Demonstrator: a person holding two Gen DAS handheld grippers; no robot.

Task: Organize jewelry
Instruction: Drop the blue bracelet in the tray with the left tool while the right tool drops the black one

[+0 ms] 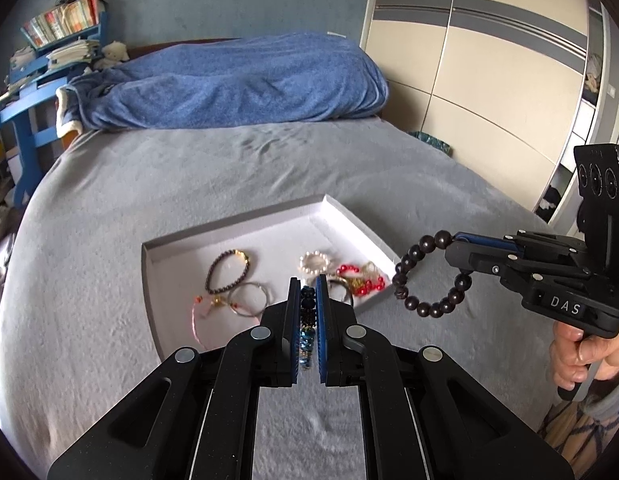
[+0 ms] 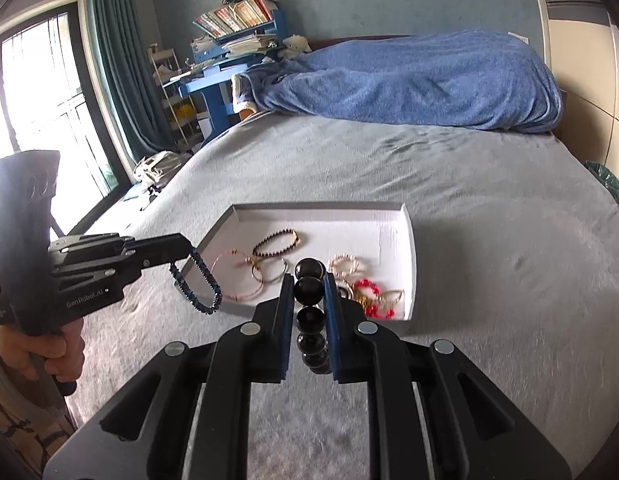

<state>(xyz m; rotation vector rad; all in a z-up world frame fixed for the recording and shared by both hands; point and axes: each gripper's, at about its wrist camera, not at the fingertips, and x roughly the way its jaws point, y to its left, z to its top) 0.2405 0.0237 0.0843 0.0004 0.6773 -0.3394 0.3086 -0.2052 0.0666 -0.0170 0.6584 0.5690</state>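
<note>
A shallow white tray [image 1: 337, 210] [image 2: 409, 240] lies on the grey bed and holds several bracelets: a dark beaded one [image 1: 225, 272] [image 2: 277, 242], thin hoops [image 1: 249, 300] [image 2: 269, 270], a pearl one [image 1: 315, 262] [image 2: 345, 264] and a red beaded one [image 1: 359, 280] [image 2: 373, 298]. My left gripper [image 1: 308, 284] [image 2: 187, 250] is shut on a blue beaded bracelet [image 1: 306, 332] [image 2: 201, 284], held above the bed at the tray's near edge. My right gripper [image 2: 308, 280] [image 1: 455, 240] is shut on a dark wooden bead bracelet [image 2: 309, 312] [image 1: 425, 276], held in the air just right of the tray.
The grey bed cover [image 1: 189, 168] [image 2: 489, 220] spreads all around the tray. A blue blanket [image 1: 237, 80] [image 2: 409, 76] is heaped at the far end. A blue desk with books [image 1: 49, 52] [image 2: 233, 36] stands at the left, a wardrobe [image 1: 489, 80] at the right.
</note>
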